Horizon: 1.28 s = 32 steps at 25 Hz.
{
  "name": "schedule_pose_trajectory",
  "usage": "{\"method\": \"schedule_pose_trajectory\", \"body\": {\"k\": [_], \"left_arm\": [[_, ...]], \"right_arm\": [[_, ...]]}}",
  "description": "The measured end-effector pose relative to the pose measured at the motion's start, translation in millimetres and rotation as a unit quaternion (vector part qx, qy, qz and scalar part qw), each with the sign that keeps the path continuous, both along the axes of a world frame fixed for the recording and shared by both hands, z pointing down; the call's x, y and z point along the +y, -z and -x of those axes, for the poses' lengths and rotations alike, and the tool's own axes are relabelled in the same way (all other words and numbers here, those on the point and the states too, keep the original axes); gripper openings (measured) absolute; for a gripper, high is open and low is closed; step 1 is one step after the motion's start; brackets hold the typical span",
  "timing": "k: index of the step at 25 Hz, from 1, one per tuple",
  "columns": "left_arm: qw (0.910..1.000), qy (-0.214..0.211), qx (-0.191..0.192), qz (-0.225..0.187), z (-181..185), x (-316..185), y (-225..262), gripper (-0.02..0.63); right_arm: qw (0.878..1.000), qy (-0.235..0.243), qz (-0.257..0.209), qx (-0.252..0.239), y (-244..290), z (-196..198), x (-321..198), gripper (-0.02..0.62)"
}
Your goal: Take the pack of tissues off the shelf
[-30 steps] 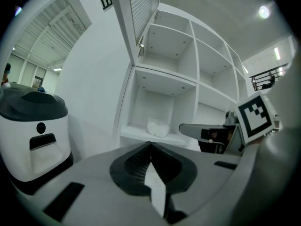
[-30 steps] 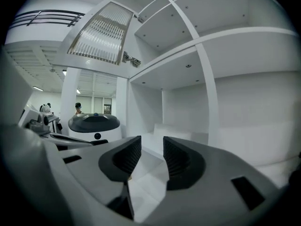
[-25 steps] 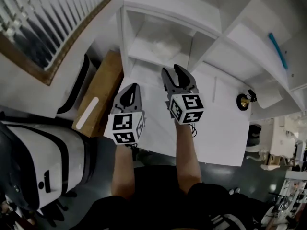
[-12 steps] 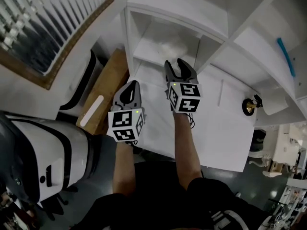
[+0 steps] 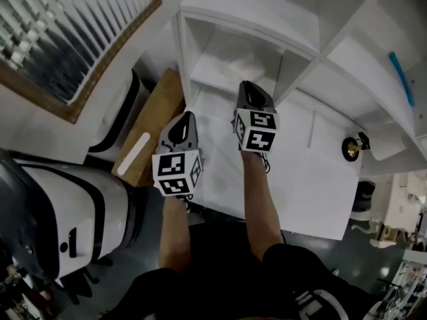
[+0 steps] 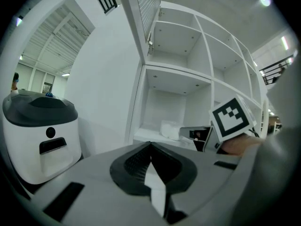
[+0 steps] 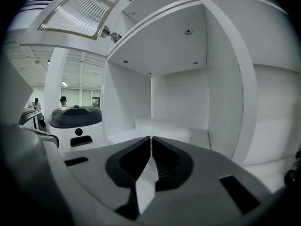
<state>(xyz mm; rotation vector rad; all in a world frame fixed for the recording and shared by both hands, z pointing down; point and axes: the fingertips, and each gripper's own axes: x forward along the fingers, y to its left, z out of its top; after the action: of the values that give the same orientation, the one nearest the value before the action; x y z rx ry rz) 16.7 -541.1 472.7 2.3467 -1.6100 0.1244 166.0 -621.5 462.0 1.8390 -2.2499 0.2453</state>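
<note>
The pack of tissues [image 5: 241, 63] is a pale, soft white bundle lying in the low open compartment of the white shelf unit [image 5: 293, 29]. It also shows in the left gripper view [image 6: 170, 128] and in the right gripper view [image 7: 164, 126]. My right gripper [image 5: 248, 87] points into that compartment's mouth, short of the pack. Its jaws have just been closing and now stand shut with nothing between them [image 7: 151, 138]. My left gripper [image 5: 186, 117] hangs lower left, beside the shelf's side wall, shut and empty [image 6: 150, 145]. From there I see the right gripper [image 6: 200, 134] by the pack.
A white and black machine [image 5: 67, 212] stands on the floor at the left, also in the left gripper view [image 6: 40, 131]. A wooden board [image 5: 150, 135] leans between it and the shelf. A brass knob [image 5: 352, 149] and a blue strip [image 5: 400, 69] sit further right.
The right gripper's jaws were wide open in both earlier frames and are shut now; it edged toward the compartment. The left gripper has hardly moved.
</note>
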Motion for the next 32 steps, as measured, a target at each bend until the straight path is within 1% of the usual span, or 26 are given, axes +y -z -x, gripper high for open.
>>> {"method": "schedule_pose_trajectory", "body": {"k": [5, 9, 13, 18, 22, 27, 30, 32], "left_arm": [[1.0, -0.004, 0.0, -0.006, -2, 4, 6, 0.011], [0.9999, -0.011, -0.003, -0.011, -9, 11, 13, 0.011], [0.9992, -0.031, -0.005, -0.025, -19, 26, 28, 0.011], [0.9979, -0.049, -0.008, -0.042, -29, 36, 45, 0.011], [0.9957, -0.067, -0.006, -0.063, -37, 38, 67, 0.011], [0.993, -0.077, 0.004, -0.089, -46, 36, 96, 0.011], [0.991, -0.084, 0.004, -0.105, -50, 37, 113, 0.011], [0.9898, -0.083, 0.001, -0.115, -50, 38, 127, 0.011]], "right_arm": [[1.0, 0.017, -0.02, -0.009, 12, 3, 15, 0.02], [0.997, 0.032, -0.03, -0.056, 23, 5, 31, 0.02], [0.996, 0.039, -0.045, -0.068, 38, 5, 50, 0.02], [0.993, 0.051, -0.076, -0.076, 70, 3, 71, 0.02], [0.989, 0.065, -0.112, -0.074, 108, 0, 92, 0.02], [0.981, 0.086, -0.164, -0.053, 155, 0, 120, 0.02], [0.976, 0.084, -0.193, -0.049, 175, -9, 132, 0.02], [0.976, 0.083, -0.196, -0.047, 181, -18, 137, 0.02]]}}
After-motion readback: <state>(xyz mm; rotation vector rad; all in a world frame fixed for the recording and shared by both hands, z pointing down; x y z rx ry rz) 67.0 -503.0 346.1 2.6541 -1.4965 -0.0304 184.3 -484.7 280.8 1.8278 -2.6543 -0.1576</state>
